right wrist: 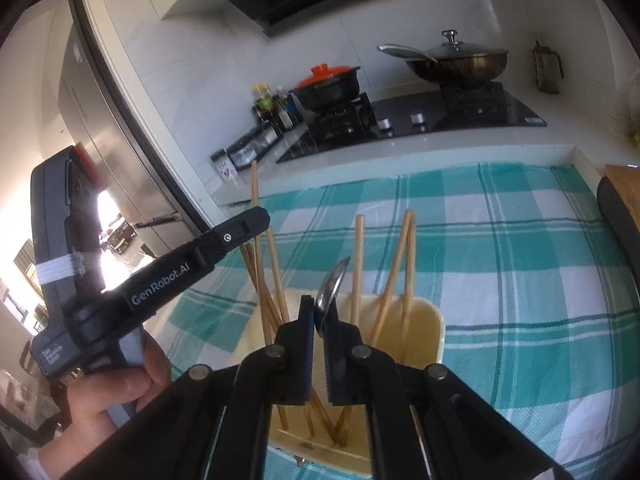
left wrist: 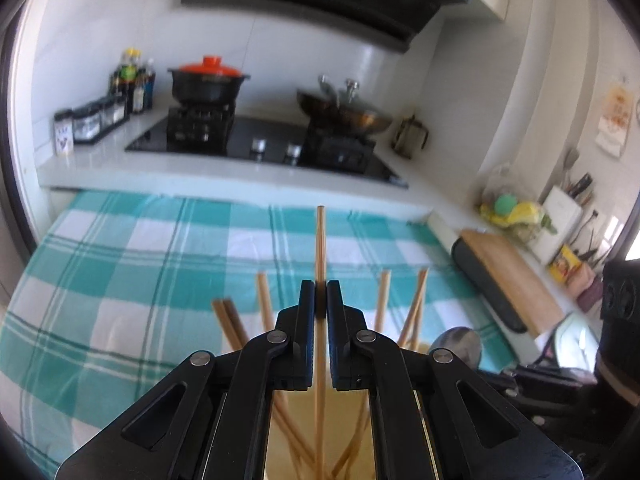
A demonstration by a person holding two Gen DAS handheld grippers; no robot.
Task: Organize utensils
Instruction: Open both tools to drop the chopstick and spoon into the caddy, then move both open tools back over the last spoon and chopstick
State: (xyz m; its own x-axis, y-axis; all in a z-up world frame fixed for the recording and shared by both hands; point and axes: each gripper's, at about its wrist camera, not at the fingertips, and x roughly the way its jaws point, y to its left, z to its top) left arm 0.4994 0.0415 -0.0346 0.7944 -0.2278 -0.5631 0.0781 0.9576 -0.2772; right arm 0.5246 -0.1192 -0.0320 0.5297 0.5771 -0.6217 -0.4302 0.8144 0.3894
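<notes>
Two handheld grippers work over one pale cream plastic utensil holder (right wrist: 424,332), which stands on a teal-and-white checked cloth (right wrist: 520,264) at the lower centre of the right wrist view. The left gripper (left wrist: 321,294) is clenched on a single light wooden chopstick (left wrist: 320,236), held roughly upright, its top rising above the jaws and its lower length running down between the fingers toward the holder's mouth. That alignment suggests it is being lowered in among the other wooden chopsticks (right wrist: 400,264), which lean fanned out against the holder's walls. The right gripper (right wrist: 319,322) is closed on a shiny metal spoon (right wrist: 332,284), pinched below the bowl, bowl uppermost, handle hidden behind the fingers. Bowl-up carriage would let the handle enter first. In the right wrist view the left gripper enters from the left of frame, a person's hand (right wrist: 116,396) wrapped around its grip. A black gas hob (right wrist: 472,116) with pots sits on the counter at the upper right, well apart from the work.
</notes>
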